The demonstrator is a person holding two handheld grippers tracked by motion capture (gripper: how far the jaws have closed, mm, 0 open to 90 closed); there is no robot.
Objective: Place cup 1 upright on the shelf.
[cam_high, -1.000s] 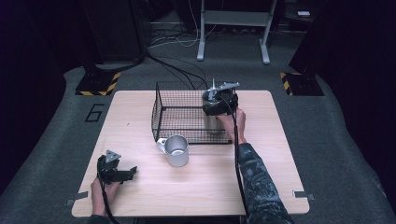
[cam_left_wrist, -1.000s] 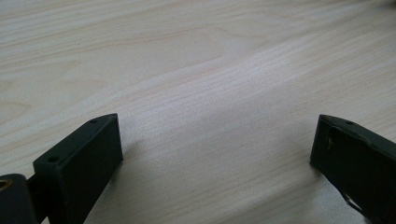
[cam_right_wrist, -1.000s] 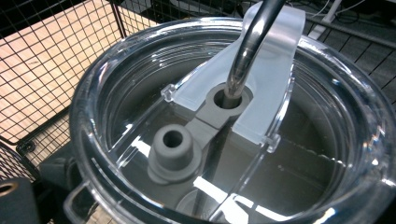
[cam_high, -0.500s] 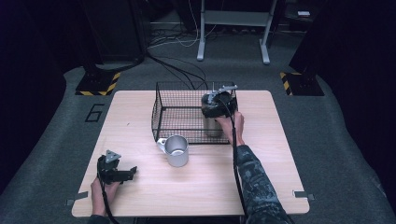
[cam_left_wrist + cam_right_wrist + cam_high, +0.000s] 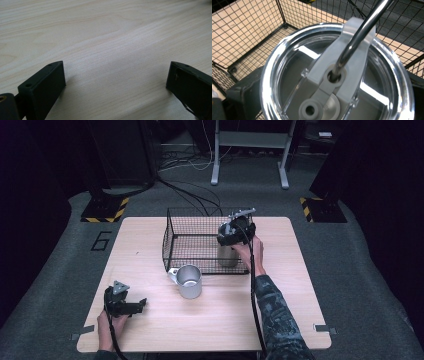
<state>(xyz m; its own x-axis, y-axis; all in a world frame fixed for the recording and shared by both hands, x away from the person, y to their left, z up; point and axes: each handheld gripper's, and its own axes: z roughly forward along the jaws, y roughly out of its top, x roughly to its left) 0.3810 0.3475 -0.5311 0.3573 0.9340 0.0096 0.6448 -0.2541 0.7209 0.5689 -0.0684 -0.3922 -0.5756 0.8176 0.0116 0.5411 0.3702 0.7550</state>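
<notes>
Resting on the desk (image 5: 150, 245) near its front left corner, the left gripper (image 5: 131, 306) lies released, jaws wide over bare wood. Farther in, a steel mug (image 5: 189, 281) stands just outside the wire basket's (image 5: 172, 236) front wall. Inside the basket's right end, the right gripper (image 5: 226, 245) looks clamped on a lidded tumbler (image 5: 337, 75) with a metal straw (image 5: 359, 32). Judging by this, the tumbler is being placed or lifted; the next move calls for keeping it upright and clear of the wire.
</notes>
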